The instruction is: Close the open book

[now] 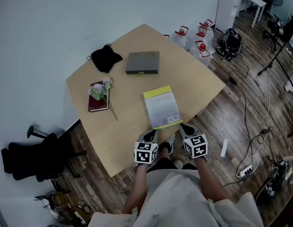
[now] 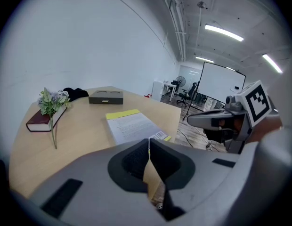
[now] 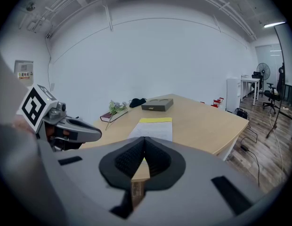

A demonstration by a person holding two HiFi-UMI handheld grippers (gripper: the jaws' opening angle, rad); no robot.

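A book (image 1: 161,107) with a white cover and a yellow band lies flat and closed near the table's front edge. It also shows in the left gripper view (image 2: 134,125) and the right gripper view (image 3: 153,128). My left gripper (image 1: 150,136) sits just off that edge, to the left of the book's near corner, jaws shut and empty (image 2: 149,142). My right gripper (image 1: 186,128) is at the book's near right corner, also shut with nothing in it (image 3: 144,140). Neither touches the book.
On the tan table (image 1: 193,77) a dark red book (image 1: 98,103) with a flower sprig (image 1: 101,90) lies at the left. A black cloth (image 1: 105,58) and a grey box (image 1: 142,62) are at the back. Red-capped jugs (image 1: 199,37) and cables (image 1: 241,86) are on the floor to the right.
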